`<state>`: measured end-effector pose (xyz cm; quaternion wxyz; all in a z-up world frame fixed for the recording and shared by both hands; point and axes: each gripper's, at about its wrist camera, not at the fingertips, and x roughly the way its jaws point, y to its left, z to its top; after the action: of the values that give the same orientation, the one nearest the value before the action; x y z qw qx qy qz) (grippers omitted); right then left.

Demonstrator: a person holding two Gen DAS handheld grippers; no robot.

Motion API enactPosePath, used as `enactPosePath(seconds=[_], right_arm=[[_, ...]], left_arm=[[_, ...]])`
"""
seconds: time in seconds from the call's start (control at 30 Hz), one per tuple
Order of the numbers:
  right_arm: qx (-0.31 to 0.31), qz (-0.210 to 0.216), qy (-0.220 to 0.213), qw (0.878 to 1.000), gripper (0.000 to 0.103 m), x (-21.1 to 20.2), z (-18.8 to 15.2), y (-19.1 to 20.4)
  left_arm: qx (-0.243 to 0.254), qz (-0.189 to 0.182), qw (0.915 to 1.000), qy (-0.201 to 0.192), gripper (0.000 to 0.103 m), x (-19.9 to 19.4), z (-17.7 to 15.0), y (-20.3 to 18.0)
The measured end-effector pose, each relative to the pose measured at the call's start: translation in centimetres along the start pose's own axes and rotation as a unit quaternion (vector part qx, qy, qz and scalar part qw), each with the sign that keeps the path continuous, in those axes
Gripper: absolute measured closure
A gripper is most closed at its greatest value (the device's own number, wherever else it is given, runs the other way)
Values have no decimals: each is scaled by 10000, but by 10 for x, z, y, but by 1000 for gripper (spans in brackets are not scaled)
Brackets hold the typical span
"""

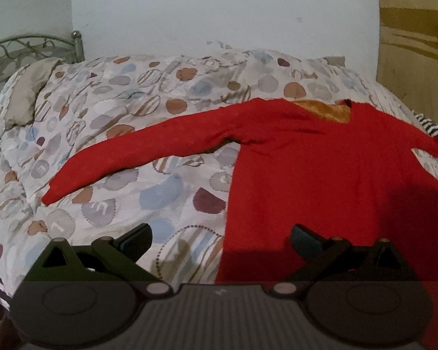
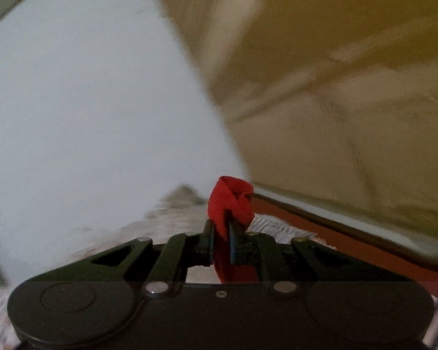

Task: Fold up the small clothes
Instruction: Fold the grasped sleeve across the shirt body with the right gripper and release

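A: Where's the red top (image 1: 321,169)?
B: Spread flat on the bed (image 1: 131,116), one sleeve (image 1: 137,148) stretched left. No fold made yet, so nearly everything is left.
A: And the grippers?
B: The left gripper (image 1: 221,237) hangs released near the hem. The right gripper (image 2: 221,233) is clenched on a red cuff (image 2: 230,201).

Matt red knit sweater (image 1: 321,169), printed cotton bedspread (image 1: 116,122), metal bedframe (image 1: 29,46)
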<state>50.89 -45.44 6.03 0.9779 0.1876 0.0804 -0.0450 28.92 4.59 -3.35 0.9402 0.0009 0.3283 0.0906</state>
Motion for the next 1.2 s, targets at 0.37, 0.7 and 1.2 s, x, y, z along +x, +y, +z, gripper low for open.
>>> enactPosePath(seconds=[0.37,0.7,1.2], right_arm=[[-1270,2188,665,9652,97,-15,-57,179],[-2947,3011,2009,8844,98,-63,-202,264],[-3593,2769,1937,8699,9,-106,-209,207]], left_arm=[[-655,143,9976,-142,0,-18,2,46],[-876,268,9958,-28,0,-15,-5,66],[-497,-745,9958,-185,0,30,24,-2]])
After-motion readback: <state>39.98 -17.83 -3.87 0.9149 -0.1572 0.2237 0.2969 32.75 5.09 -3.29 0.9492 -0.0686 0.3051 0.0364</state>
